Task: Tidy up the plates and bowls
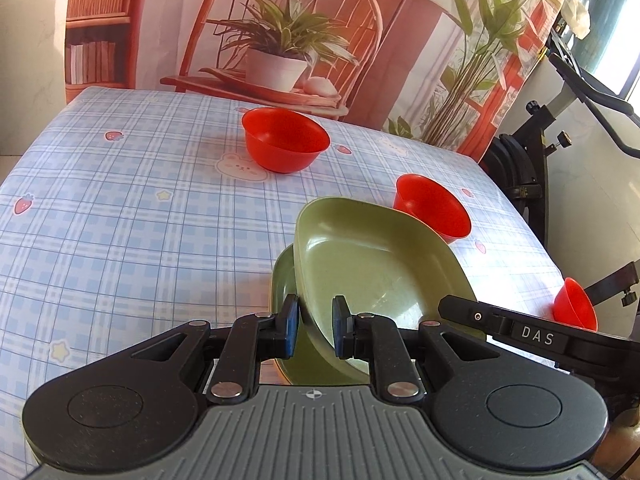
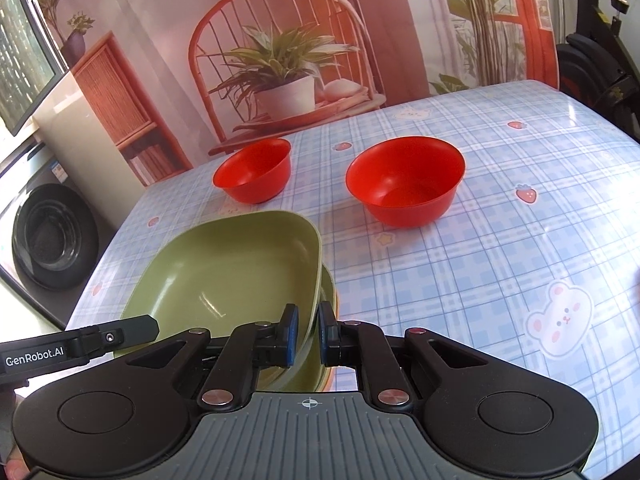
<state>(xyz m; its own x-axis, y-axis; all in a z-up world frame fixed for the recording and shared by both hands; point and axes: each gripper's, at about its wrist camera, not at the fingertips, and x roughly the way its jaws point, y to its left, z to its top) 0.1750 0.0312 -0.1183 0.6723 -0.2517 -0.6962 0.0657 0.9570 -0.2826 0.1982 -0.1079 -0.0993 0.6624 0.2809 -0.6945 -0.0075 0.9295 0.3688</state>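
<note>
Two wrist views over a surface (image 1: 120, 208) covered in a blue checked cloth with strawberries and bears. Left gripper (image 1: 316, 330) with jaws pinching the near rim of a green square plate (image 1: 360, 264), held tilted above a second green plate (image 1: 282, 280) that lies mostly hidden beneath it. Right gripper (image 2: 307, 334) with jaws pinching the opposite rim of the same upper plate (image 2: 232, 272), the lower plate (image 2: 330, 292) showing only as a thin edge. Near parts of both plates cut off behind the gripper bodies, so contact between the two plates impossible to judge. Three red bowls in the left view: one upright at the far side (image 1: 285, 139), one half hidden behind the plate's far corner (image 1: 434, 206), one largely blocked by the other gripper's black arm at right (image 1: 575, 304). Only two red bowls in the right view, a smaller-looking far one (image 2: 254, 170) and a nearer one (image 2: 405, 181), well apart from the plates. Printed backdrop of a chair and potted plant (image 2: 280, 76) behind. Washing machine (image 2: 52, 236) at far left, partly cropped.
</note>
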